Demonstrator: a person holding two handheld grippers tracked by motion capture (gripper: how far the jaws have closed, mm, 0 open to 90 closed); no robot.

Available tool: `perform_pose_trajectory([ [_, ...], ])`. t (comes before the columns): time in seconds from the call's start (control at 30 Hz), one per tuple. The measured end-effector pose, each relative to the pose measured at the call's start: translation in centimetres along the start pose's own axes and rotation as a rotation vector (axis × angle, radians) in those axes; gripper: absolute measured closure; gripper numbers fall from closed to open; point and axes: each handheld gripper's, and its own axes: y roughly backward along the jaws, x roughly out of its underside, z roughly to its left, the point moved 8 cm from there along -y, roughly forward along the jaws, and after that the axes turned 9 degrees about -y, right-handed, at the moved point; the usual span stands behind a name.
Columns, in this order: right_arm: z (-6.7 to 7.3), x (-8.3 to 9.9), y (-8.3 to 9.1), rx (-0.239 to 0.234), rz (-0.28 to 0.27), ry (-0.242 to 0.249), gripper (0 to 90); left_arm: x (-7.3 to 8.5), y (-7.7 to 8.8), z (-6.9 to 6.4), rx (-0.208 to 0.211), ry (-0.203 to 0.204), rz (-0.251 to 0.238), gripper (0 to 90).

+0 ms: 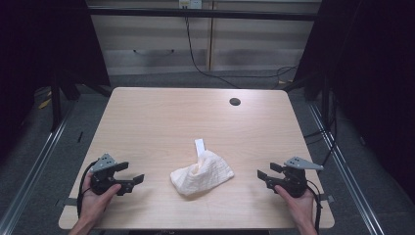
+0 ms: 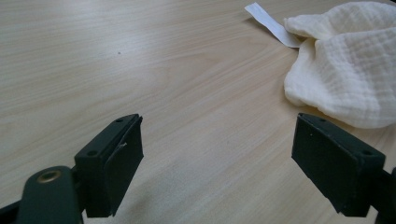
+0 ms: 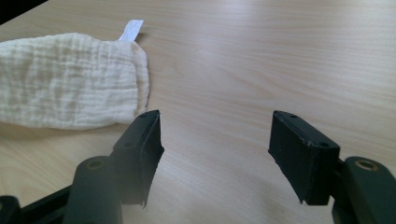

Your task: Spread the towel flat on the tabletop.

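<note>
A crumpled cream muslin cloth (image 1: pixel 201 174) with a white label tag (image 1: pixel 199 146) lies on the wooden table (image 1: pixel 161 117), near its front middle. A hand holds my left gripper (image 1: pixel 133 174) at the front left, open, pointing right toward the cloth with a gap of bare wood between. In the left gripper view the cloth (image 2: pixel 345 60) lies ahead at the upper right, and the gripper (image 2: pixel 217 154) has nothing between its jaws. My right gripper (image 1: pixel 267 172) stands open at the front right, aimed left at the cloth (image 3: pixel 70 86). Its jaws (image 3: pixel 215 156) hold nothing.
A round dark cable hole (image 1: pixel 235 102) sits near the table's far right edge. Black frame rails run along both sides of the table, and cables hang down the wall behind it. Bare wood spreads over the far half.
</note>
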Motion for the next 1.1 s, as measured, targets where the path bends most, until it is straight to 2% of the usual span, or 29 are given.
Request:
perform_pose_trajectory([
  [0.1, 0.1, 0.0, 0.0, 0.000, -0.004, 0.003, 34.4, 0.0, 0.0, -0.1, 0.002, -0.002, 0.000, 16.1],
  [0.2, 0.6, 0.1, 0.0, -0.026, -0.008, 0.005, 37.8, -0.1, -0.1, -0.1, 0.001, -0.001, 0.000, 16.1],
  [0.3, 1.2, 0.4, -0.1, -0.070, 0.032, 0.013, 37.8, 0.0, -0.1, -0.1, -0.001, 0.001, 0.008, 16.2],
  [0.37, 1.7, 0.7, -0.3, -0.090, 0.062, 0.043, 33.5, 0.1, -0.2, 0.0, -0.011, -0.012, 0.023, 16.3],
  [0.43, 2.6, 0.7, -0.3, -0.128, 0.077, 0.057, 33.1, 0.2, -0.2, 0.0, -0.014, -0.012, 0.026, 17.5],
  [0.47, 2.6, 0.7, -0.3, -0.128, 0.077, 0.057, 33.1, 0.2, -0.2, 0.0, -0.012, -0.009, 0.027, 17.5],
  [0.5, 3.6, 0.6, -0.4, -0.144, 0.092, 0.092, 33.8, 0.1, -0.1, 0.0, -0.013, -0.014, 0.022, 17.7],
  [0.57, 4.0, 0.5, -0.5, -0.157, 0.098, 0.099, 33.9, 0.1, -0.1, -0.1, -0.010, -0.012, 0.020, 18.0],
  [0.6, 5.0, 0.5, -0.9, -0.182, 0.119, 0.132, 33.6, 0.1, -0.1, -0.2, -0.008, -0.017, 0.019, 18.2],
  [0.63, 5.0, 0.5, -0.9, -0.182, 0.119, 0.132, 33.6, 0.1, -0.1, -0.2, -0.008, -0.017, 0.019, 18.2],
  [0.7, 6.4, 0.3, -1.5, -0.220, 0.138, 0.150, 31.9, 0.0, 0.0, -0.3, -0.006, -0.017, 0.015, 18.2],
  [0.73, 6.4, 0.3, -1.5, -0.220, 0.138, 0.150, 31.9, 0.0, 0.0, -0.4, -0.006, -0.022, 0.015, 18.2],
  [0.77, 7.3, 0.0, -2.1, -0.235, 0.151, 0.164, 31.9, 0.1, 0.0, -0.4, -0.004, -0.030, 0.016, 18.1],
  [0.83, 7.7, -0.2, -2.4, -0.241, 0.154, 0.177, 31.9, 0.1, 0.0, -0.5, 0.001, -0.030, 0.017, 18.1],
  [0.87, 8.5, -0.9, -3.2, -0.257, 0.164, 0.187, 31.8, 0.0, 0.0, -0.4, 0.001, -0.031, 0.017, 18.1],
  [0.9, 8.5, -0.9, -3.2, -0.257, 0.164, 0.187, 31.8, 0.0, 0.0, -0.4, 0.002, -0.028, 0.015, 18.1],
  [0.93, 9.2, -1.6, -4.1, -0.268, 0.167, 0.189, 31.6, -0.1, 0.0, -0.5, 0.018, -0.025, 0.001, 17.7],
  [1.0, 9.4, -1.8, -4.4, -0.278, 0.168, 0.190, 31.2, -0.1, 0.0, -0.5, 0.016, -0.024, 0.001, 17.5],
  [1.03, 10.3, -2.5, -5.3, -0.299, 0.177, 0.203, 29.8, -0.1, 0.0, -0.5, 0.012, -0.027, 0.006, 17.5],
  [1.1, 11.0, -3.1, -5.9, -0.315, 0.180, 0.217, 28.9, -0.1, 0.0, -0.5, 0.016, -0.031, 0.005, 17.5],
])
